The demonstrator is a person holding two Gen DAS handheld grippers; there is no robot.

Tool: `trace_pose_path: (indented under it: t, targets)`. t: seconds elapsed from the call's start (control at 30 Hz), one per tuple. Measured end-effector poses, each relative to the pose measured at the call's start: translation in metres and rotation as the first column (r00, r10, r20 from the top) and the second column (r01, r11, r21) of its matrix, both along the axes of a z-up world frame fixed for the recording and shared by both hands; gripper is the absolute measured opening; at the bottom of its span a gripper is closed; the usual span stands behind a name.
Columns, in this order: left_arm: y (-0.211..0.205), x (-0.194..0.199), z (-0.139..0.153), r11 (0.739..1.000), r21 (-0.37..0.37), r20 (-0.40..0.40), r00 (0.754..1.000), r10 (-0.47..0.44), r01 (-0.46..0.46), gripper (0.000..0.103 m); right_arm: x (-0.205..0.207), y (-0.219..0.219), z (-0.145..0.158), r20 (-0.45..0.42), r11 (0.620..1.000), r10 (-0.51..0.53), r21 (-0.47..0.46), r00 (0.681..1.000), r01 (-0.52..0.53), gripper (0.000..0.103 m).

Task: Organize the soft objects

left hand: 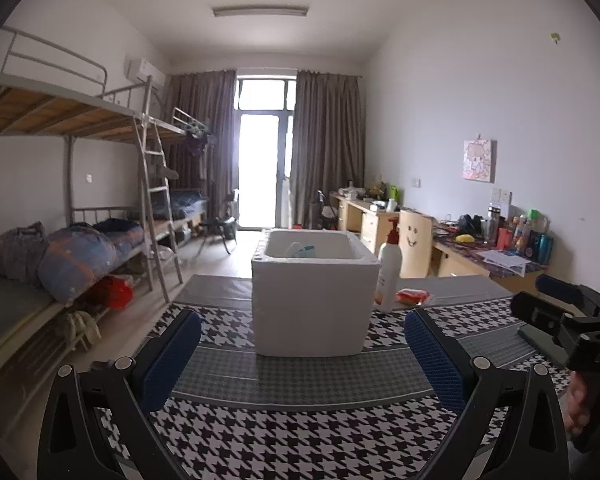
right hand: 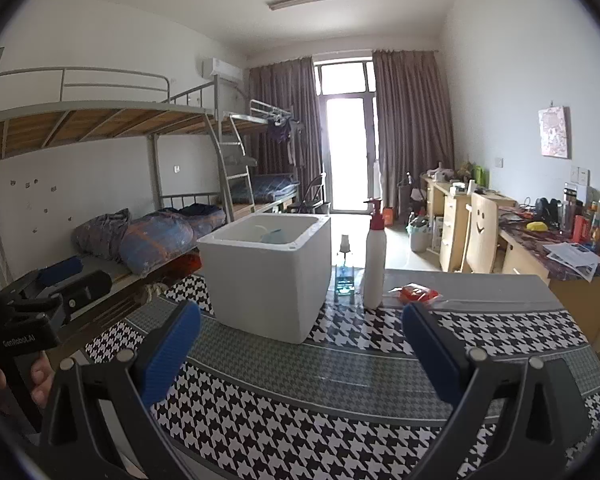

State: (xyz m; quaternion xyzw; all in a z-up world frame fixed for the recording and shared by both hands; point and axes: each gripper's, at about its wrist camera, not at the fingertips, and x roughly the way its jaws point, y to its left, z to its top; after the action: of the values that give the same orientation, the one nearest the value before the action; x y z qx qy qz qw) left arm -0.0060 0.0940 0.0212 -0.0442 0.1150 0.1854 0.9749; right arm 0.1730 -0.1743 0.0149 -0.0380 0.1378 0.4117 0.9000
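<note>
Left claw (left hand: 302, 354): fingers spread wide apart, nothing between the blue ribbed pads (left hand: 172, 360); it hangs low over the bench, facing the white bin.
Right claw (right hand: 300, 344): fingers likewise wide apart and holding nothing, blue pads (right hand: 168, 350) to either side of the view; seen from the left wrist camera it sits at the far right edge (left hand: 556, 308), held by a hand (left hand: 578, 400).
Left claw from the right wrist camera: at the left edge (right hand: 56, 284), black body, fingers of a hand (right hand: 40, 376) around its handle.
Bench (left hand: 300, 432): covered by a black-and-white houndstooth cloth with grey checked bands.
White bin (left hand: 314, 292): square, open-topped, upright on the cloth straight ahead of the left claw; a pale blue soft item (left hand: 302, 250) lies inside, only its top showing above the rim.
Pump bottle (left hand: 389, 270): white body, red pump head, upright just beside the bin's right side.
Red packet (left hand: 412, 296): orange-red thing in clear wrap, flat on the bench just right of the pump bottle, apart from both claws.
Small glass bottle (right hand: 344, 276): clear with bluish contents, between bin and pump bottle in the right wrist view.
Bunk beds (left hand: 80, 184): metal frames along the left wall, rolled bedding on the lower bunk.
Desks (left hand: 480, 252): along the right wall, crowded with bottles and papers.
</note>
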Motion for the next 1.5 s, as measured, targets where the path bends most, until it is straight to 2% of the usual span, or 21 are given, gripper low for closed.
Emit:
trace_pose_path:
  t: [0.17,0.53,0.83,1.27,1.5]
  targets:
    - [-0.004,-0.005,-0.005,1.000,0.008,0.020,1.000,0.004,-0.004,0.102,-0.011,-0.009,-0.003,0.009,1.000,-0.007,0.022,1.000,0.007,0.102]
    - [-0.012,-0.018,-0.012,0.999,0.020,0.008,0.999,-0.037,0.037,0.102,-0.030,-0.015,-0.012,0.035,1.000,-0.009,0.015,0.999,0.008,0.102]
    - [-0.020,-0.031,-0.014,0.999,0.032,0.037,0.999,-0.037,0.036,0.102,-0.050,-0.024,-0.019,0.062,0.999,-0.024,0.037,0.998,0.022,0.102]
    - [-0.030,-0.041,-0.025,0.997,0.059,0.004,0.999,-0.050,0.049,0.102,-0.070,-0.030,-0.035,0.057,0.998,-0.049,0.033,0.997,0.047,0.102]
    - [-0.031,-0.050,-0.031,0.996,0.063,0.014,0.997,-0.070,0.069,0.102,-0.084,-0.034,-0.042,0.061,0.996,-0.076,0.054,0.995,0.073,0.102]
